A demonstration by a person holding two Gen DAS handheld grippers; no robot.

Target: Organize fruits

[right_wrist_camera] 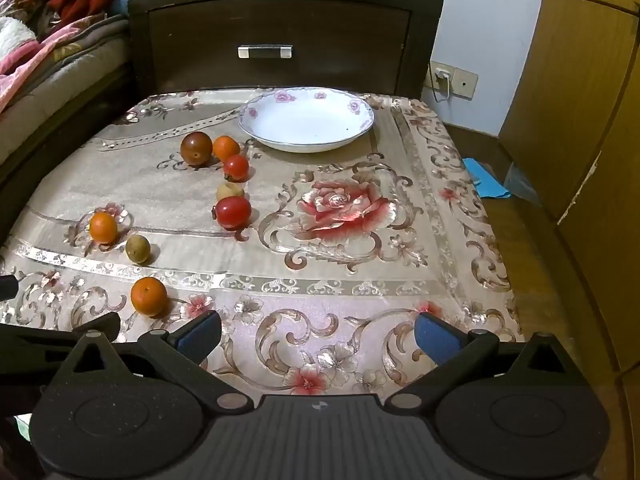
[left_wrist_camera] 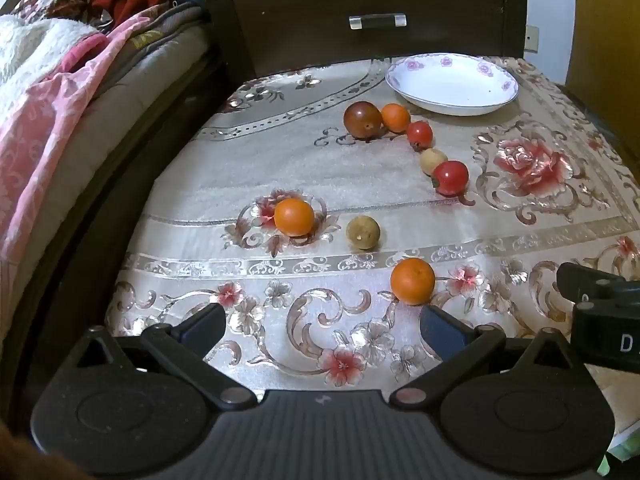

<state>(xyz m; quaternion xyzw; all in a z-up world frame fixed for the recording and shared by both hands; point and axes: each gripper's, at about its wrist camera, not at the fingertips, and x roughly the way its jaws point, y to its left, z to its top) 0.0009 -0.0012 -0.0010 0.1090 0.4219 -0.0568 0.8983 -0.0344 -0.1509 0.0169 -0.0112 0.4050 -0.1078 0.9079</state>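
Several small fruits lie on a floral tablecloth [left_wrist_camera: 280,160]. The nearest orange fruit [left_wrist_camera: 412,281] [right_wrist_camera: 149,296] sits just beyond my left gripper's right fingertip. Further off are another orange fruit [left_wrist_camera: 294,217], a tan fruit [left_wrist_camera: 363,232], a red tomato [left_wrist_camera: 451,177] [right_wrist_camera: 234,212] and a dark brown fruit [left_wrist_camera: 362,118]. An empty white flowered plate [left_wrist_camera: 452,82] [right_wrist_camera: 306,120] stands at the back. My left gripper [left_wrist_camera: 320,326] is open and empty. My right gripper [right_wrist_camera: 318,334] is open and empty above the cloth's near edge.
A dark wooden nightstand with a drawer [right_wrist_camera: 280,40] stands behind the table. A bed with blankets [left_wrist_camera: 60,80] lies on the left. A wooden wardrobe [right_wrist_camera: 580,120] is on the right, with floor and blue paper [right_wrist_camera: 486,180] beside the table.
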